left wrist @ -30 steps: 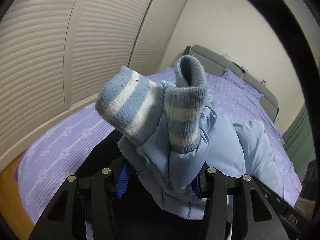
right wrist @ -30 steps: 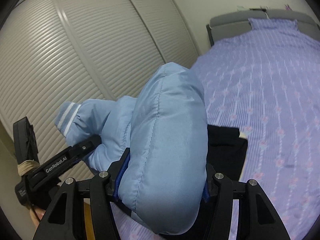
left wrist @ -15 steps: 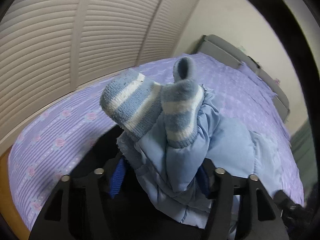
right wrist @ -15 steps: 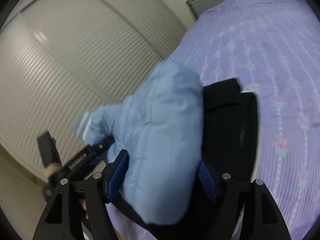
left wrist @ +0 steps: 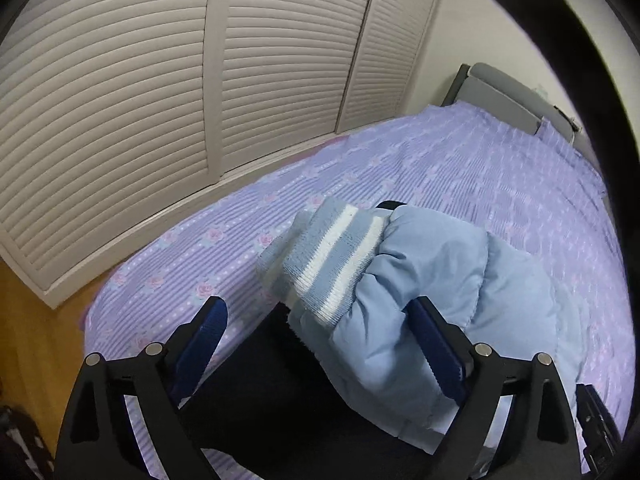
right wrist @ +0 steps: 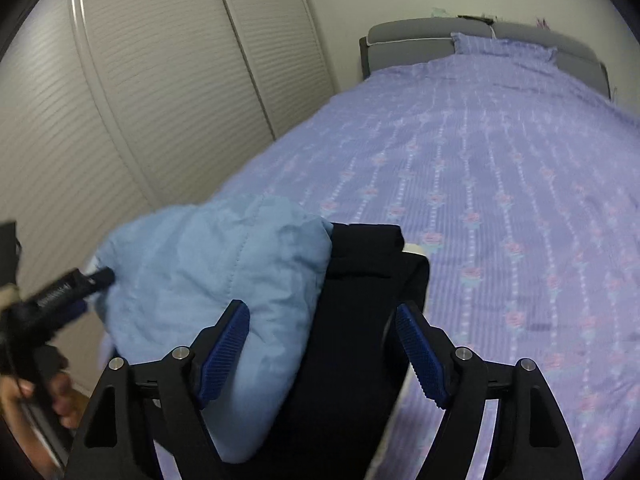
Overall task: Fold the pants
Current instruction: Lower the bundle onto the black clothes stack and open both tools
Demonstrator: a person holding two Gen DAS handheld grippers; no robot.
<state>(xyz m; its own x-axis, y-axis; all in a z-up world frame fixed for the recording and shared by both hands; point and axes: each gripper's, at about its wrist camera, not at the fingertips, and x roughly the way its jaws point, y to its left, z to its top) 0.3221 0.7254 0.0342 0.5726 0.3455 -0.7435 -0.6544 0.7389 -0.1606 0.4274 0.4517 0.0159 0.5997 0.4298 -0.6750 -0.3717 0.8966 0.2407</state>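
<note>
The light blue padded pants (left wrist: pixel 436 280) lie folded on a black garment (left wrist: pixel 280 392) on the bed. Their striped knit cuffs (left wrist: pixel 332 252) lie at the left end of the bundle. My left gripper (left wrist: pixel 316 348) is open, its right finger tucked against the pants. In the right wrist view the pants (right wrist: pixel 208 280) rest to the left on the black garment (right wrist: pixel 360 320). My right gripper (right wrist: pixel 324 352) is open and holds nothing. The left gripper (right wrist: pixel 60 292) shows at the far left there, blurred.
The bed has a purple flowered sheet (right wrist: pixel 500 168), a grey headboard (right wrist: pixel 404 40) and a pillow (right wrist: pixel 504 46). White louvred closet doors (left wrist: pixel 160 80) run along the bed's left side. Wood floor (left wrist: pixel 24 320) shows at lower left.
Both grippers lowered the pants onto the black garment and opened. The cuffs, which stood up in the left gripper, now lie flat on the bundle.
</note>
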